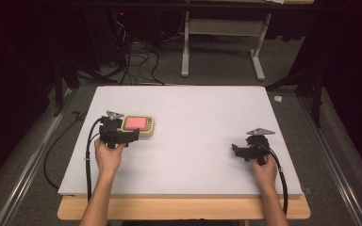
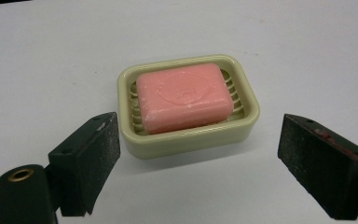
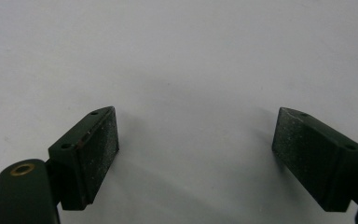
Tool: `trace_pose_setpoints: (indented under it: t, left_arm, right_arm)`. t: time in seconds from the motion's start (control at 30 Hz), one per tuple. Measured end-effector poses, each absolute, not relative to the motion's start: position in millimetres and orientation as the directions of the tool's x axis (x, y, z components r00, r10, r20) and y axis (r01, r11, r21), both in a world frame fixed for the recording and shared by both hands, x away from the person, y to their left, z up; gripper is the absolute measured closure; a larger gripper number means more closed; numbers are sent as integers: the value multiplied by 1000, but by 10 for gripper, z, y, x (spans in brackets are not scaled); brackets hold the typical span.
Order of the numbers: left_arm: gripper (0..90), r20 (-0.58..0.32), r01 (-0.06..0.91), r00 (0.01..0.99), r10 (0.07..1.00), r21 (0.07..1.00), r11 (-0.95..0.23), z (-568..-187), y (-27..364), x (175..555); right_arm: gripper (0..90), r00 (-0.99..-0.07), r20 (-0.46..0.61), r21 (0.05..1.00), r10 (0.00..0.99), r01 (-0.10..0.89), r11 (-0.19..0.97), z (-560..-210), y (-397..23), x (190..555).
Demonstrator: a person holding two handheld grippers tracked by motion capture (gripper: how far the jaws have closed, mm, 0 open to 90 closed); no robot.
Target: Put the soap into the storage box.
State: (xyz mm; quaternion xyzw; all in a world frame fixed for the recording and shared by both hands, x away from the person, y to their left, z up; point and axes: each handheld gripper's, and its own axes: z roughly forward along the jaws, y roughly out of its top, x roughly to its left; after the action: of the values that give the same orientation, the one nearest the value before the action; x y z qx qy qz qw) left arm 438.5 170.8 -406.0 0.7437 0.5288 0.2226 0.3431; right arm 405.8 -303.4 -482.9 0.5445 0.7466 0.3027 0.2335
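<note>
From the high view, a white rectangular table (image 1: 193, 136) on a pale wooden base fills the middle of the scene. On its left part sits a cream-coloured plastic soap dish (image 1: 147, 135) with rounded corners, and a pink rectangular bar of soap (image 1: 135, 123) lies inside it. The left claw (image 1: 133, 135), black and held in the person's left hand (image 1: 108, 154), sits just beside the dish on its near left side, with a grey three-cornered plate on top and a black cable trailing back off the table edge. The right claw (image 1: 235, 150) is held in the right hand (image 1: 264, 170) on the right part of the table, well apart from the dish, over bare white surface.

In the left gripper view, the left claw (image 2: 200, 154) is spread wide, its two black jaws standing to either side of the near end of the soap dish (image 2: 186, 142) without touching it. The dish rests flat on the table (image 2: 51, 60), slightly turned, and its ribbed floor shows around the bar of soap (image 2: 184, 97), which lies level in it and bears a faint embossed oval on top.

In the right gripper view, the right claw (image 3: 196, 149) is likewise spread wide, with nothing between its jaws; the bare white table (image 3: 182, 56) lies below, marked by soft shadows of the jaws.
</note>
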Motion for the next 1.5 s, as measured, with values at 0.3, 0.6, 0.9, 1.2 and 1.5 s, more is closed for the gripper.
trace_pose_setpoints:
  t: [0.3, 0.6, 0.9, 1.2, 1.5]
  left_arm:
    - [140, -59, 620, 361, 931, 761, -193, -4024, 1722, 4282]
    - [142, -72, 602, 383, 921, 775, -190, -3990, 1729, 4159]
    - [142, -79, 596, 404, 911, 778, -197, -3989, 1721, 4054]
    - [142, -90, 600, 426, 900, 773, -207, -4022, 1694, 3980]
    - [142, -60, 590, 455, 888, 767, -251, -4041, 1624, 3909]
  right_arm:
    - [151, -298, -19, 706, 954, 672, 224, -4829, -3034, 4058]
    - [151, -298, -19, 706, 954, 672, 224, -4829, -3033, 4058]
    - [151, -298, -19, 706, 954, 672, 224, -4830, -3033, 4058]
    - [151, -298, -19, 706, 954, 672, 224, -4829, -3033, 4058]
    - [151, -298, -18, 706, 955, 672, 223, -4829, -3033, 4057]
